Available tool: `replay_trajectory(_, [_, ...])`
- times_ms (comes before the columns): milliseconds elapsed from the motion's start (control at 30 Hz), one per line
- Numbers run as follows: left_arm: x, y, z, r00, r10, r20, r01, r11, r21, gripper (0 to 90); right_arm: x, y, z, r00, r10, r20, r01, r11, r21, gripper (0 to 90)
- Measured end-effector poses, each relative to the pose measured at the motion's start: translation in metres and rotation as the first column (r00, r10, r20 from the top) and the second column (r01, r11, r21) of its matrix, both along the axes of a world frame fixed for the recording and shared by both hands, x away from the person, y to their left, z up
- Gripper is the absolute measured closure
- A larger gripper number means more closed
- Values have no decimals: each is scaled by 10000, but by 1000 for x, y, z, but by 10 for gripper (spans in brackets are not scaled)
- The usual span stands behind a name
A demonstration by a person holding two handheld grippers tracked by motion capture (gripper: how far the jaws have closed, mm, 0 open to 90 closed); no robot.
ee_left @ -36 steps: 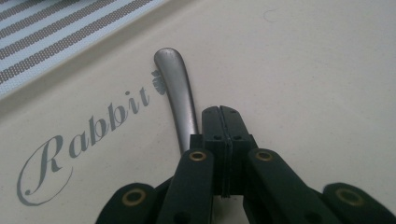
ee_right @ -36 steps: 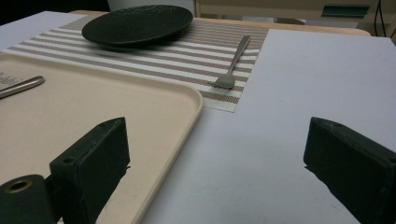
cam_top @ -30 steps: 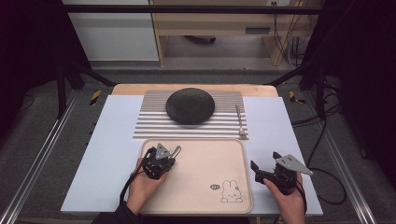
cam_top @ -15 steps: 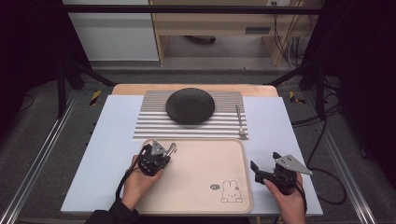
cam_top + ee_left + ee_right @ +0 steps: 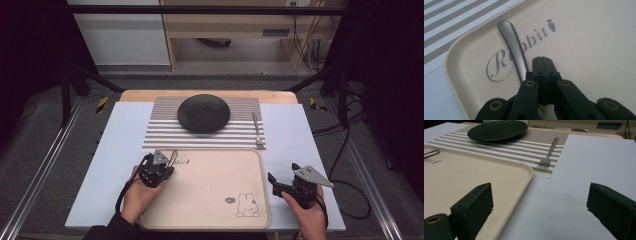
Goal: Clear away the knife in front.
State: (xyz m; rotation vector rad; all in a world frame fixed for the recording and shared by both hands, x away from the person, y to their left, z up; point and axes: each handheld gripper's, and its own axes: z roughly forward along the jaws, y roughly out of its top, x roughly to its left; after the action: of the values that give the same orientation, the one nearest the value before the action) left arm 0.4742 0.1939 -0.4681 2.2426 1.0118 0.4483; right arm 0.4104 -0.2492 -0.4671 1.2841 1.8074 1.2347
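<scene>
Halfway through setting the table, we guessed

Fork (image 5: 257,131) was already on the mat (image 5: 160,135); our left claw (image 5: 541,62) was clamped shut beside, maybe on, the spoon (image 5: 512,42) in the tray (image 5: 210,220); right claw (image 5: 539,202) gaped empty.

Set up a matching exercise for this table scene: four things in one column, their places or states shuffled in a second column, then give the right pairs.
Things:
1. black plate
2. fork
3. metal handle
4. right gripper

Places or states:
A. lies along the right edge of the striped placemat
B. jaws wide apart over the pale blue table cover, right of the tray
C. sits on the middle of the striped placemat
D. lies across the word "Rabbit" on the beige tray, by the shut left gripper

Pairs: 1-C, 2-A, 3-D, 4-B
</scene>
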Motion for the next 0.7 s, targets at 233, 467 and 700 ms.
replay_trajectory(233, [-1,9,-2,9999,110,82,-108,9996,-278,900,0,1,-1,10000,-6,-73,5,10000,-95,69])
replay_trajectory(467, [-4,15,-2,9995,240,192,-239,9997,-96,900,0,1,-1,10000,-1,-73,0,10000,-94,69])
replay_trajectory(700, [-6,25,-4,9989,387,266,-376,9985,-405,900,-2,0,1,9994,-251,224,256,9994,-226,75])
